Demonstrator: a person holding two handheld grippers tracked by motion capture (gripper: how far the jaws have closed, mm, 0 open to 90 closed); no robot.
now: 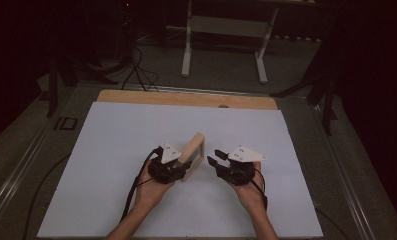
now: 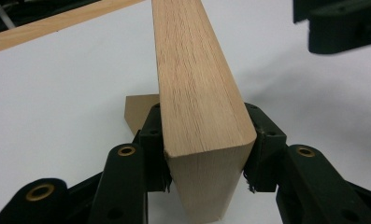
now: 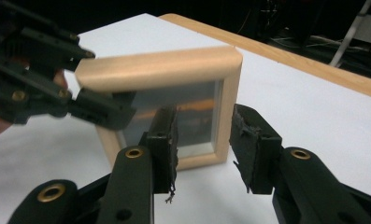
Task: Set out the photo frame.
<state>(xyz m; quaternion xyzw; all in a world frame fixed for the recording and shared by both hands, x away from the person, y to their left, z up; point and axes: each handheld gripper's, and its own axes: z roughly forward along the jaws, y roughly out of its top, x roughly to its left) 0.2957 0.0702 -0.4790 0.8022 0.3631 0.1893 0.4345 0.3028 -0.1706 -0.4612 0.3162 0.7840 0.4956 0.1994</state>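
Note:
A light wooden picture frame (image 1: pixel 194 151) stands upright on its edge on the white board (image 1: pixel 111 150). In the left gripper view its top rail (image 2: pixel 192 88) runs away from me, and my left gripper (image 2: pixel 205 158) is shut on that rail, a pad pressed to each side. In the high view my left gripper (image 1: pixel 184 167) sits at the frame's near end. My right gripper (image 1: pixel 215 156) stands just right of the frame, open. In the right gripper view the glass front (image 3: pixel 192 116) faces it, and the right gripper (image 3: pixel 204 140) holds nothing between its pads.
The white board lies on a wooden table whose far edge (image 1: pixel 186 98) shows as a tan strip. Beyond it a white stand (image 1: pixel 221 30) and dark cables (image 1: pixel 136 70) are on the grey floor. A cable trails from each gripper toward the near edge.

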